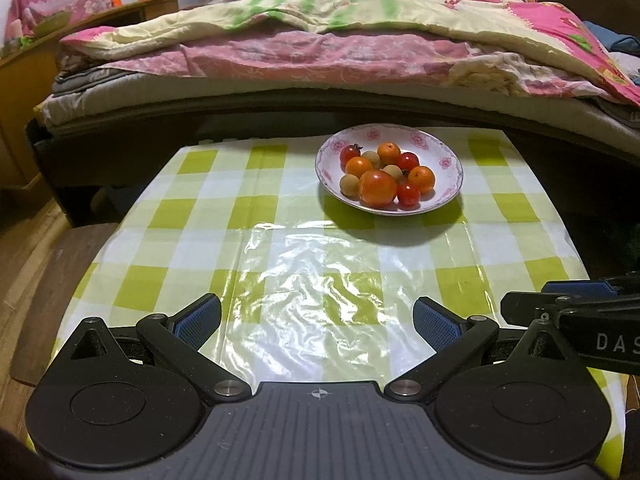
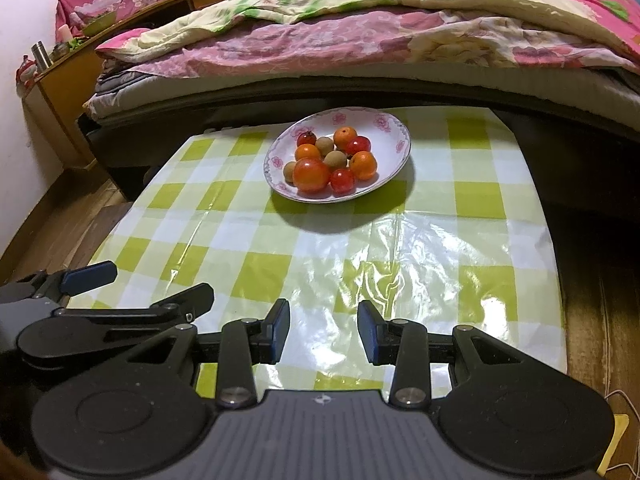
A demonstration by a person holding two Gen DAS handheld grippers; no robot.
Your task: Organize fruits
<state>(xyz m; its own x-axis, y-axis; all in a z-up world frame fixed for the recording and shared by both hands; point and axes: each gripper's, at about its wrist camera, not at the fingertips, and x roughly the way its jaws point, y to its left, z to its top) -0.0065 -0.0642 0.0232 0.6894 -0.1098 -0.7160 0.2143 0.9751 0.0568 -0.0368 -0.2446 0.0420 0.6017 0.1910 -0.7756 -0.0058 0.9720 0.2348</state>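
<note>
Left gripper point(image 1: 316, 322) wide, right gripper point(image 2: 323, 330) narrower, both empty; ahead, mixed orange, red, tan fruits point(image 1: 384, 174) heaped on floral white plate point(image 1: 448, 148); stage unclear.

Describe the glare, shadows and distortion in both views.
Left wrist view: glare on the clear plastic sheet; plate casts a dark near-side shadow; bed edge bows. Right wrist view: same glare, same bowing.

Fruit-filled plate point(image 1: 450, 168) beyond wide-spread left gripper point(image 1: 318, 320)
</note>
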